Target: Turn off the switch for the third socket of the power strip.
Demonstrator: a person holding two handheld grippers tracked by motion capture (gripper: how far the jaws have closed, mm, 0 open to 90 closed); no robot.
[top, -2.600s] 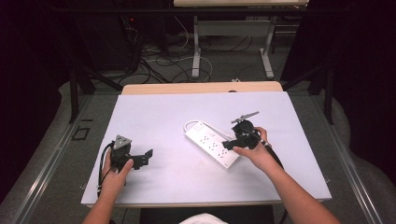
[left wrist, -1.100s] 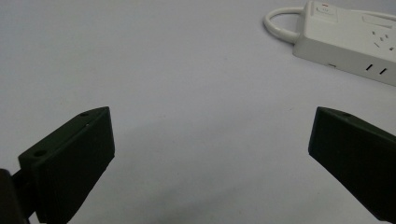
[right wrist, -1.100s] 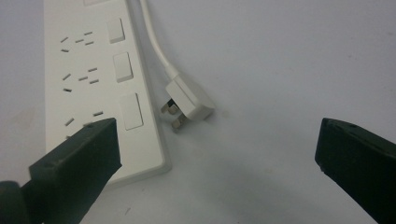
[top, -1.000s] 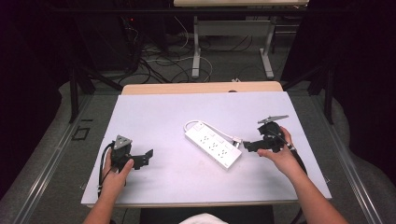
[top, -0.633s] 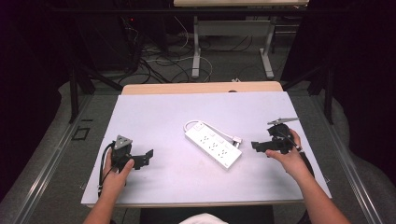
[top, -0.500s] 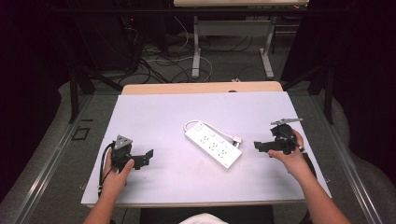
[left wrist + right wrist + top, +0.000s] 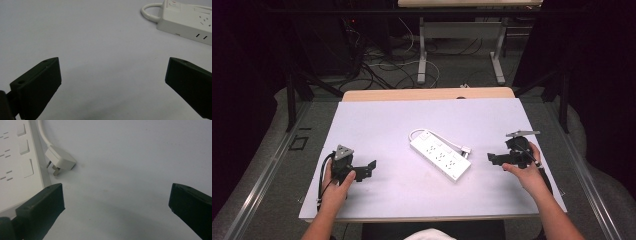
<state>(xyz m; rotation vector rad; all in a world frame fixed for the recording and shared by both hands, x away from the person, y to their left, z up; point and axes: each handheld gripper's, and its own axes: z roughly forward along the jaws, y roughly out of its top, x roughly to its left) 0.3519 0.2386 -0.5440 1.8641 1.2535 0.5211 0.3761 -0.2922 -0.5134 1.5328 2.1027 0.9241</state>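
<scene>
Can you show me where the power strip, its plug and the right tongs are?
power strip (image 7: pixel 440 156), high view, middle of its top face
plug (image 7: pixel 60 158), right gripper view, white body
right tongs (image 7: pixel 490 158), high view, between the tips

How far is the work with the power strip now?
Done: the power strip lies flat mid-table, its plug beside it, unplugged. In hand: nothing; the left gripper and right gripper are open, apart from it. Left: any grasping or plugging.
</scene>
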